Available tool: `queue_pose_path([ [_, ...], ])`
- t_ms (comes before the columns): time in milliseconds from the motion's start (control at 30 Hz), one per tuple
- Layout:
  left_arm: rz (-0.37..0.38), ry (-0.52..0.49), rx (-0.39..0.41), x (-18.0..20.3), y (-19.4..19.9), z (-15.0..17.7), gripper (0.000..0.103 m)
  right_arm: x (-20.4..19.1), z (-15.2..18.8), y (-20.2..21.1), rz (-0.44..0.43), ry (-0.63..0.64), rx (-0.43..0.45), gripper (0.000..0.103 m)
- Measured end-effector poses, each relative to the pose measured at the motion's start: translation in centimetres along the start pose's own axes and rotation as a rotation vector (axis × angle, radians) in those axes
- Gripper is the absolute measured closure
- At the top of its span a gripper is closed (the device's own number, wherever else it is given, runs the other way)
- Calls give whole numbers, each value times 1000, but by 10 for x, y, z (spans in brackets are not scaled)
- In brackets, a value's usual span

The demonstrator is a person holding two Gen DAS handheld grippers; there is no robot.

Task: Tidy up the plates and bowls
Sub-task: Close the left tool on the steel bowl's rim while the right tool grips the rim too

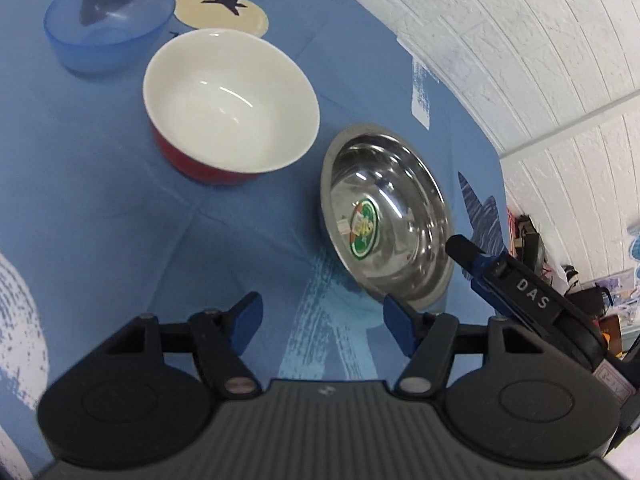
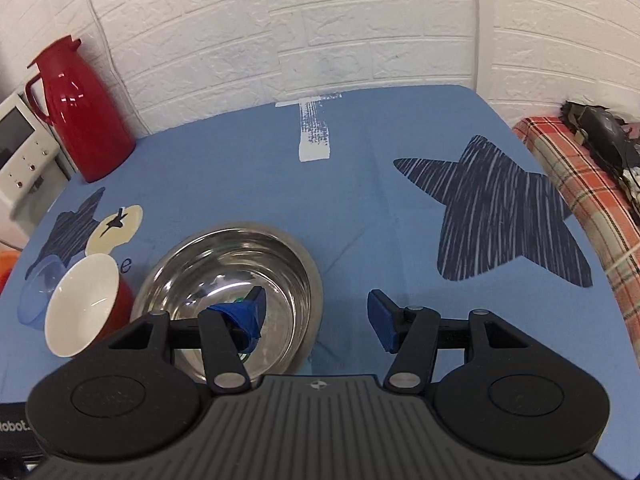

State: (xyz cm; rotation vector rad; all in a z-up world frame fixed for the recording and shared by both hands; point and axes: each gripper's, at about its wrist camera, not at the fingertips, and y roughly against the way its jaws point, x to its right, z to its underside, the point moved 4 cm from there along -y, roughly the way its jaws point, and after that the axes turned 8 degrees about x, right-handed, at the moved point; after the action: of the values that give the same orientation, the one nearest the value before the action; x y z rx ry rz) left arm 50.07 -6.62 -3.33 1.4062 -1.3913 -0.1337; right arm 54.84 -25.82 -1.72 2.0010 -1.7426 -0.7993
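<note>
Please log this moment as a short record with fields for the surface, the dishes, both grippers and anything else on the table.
surface: blue tablecloth with dark star prints
steel bowl: upright, empty apart from a green sticker inside
red bowl: white inside, empty, left of the steel bowl
blue bowl: translucent, farthest left, not stacked
left gripper: open, holding nothing, near the steel bowl's rim
right gripper: open, one finger over the steel bowl, the other outside its rim
other: red jug at the wall
</note>
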Motion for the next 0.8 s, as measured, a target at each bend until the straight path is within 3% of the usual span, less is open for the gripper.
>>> queue_pose_path([
  [300, -40, -19, 45, 5, -20, -4, 37, -17, 2, -40, 6, 121, -54, 61],
  [400, -42, -27, 48, 5, -21, -6, 37, -18, 3, -46, 2, 103, -49, 64],
  [500, -46, -70, 38, 6, -23, -7, 49, -19, 9, -48, -20, 75, -67, 73],
  [533, -34, -90, 18, 7, -25, -8, 63, -20, 11, -43, -31, 80, -50, 76],
  [600, 0, -118, -12, 9, -22, -8, 80, -21, 14, -31, -36, 85, -46, 85],
  [700, -4, -192, 1, 11, -4, -3, 83, -21, 26, -11, -38, 93, -64, 85],
  [800, 34, -242, -47, 9, 22, 13, 86, -20, 45, 20, -38, 86, -82, 85],
])
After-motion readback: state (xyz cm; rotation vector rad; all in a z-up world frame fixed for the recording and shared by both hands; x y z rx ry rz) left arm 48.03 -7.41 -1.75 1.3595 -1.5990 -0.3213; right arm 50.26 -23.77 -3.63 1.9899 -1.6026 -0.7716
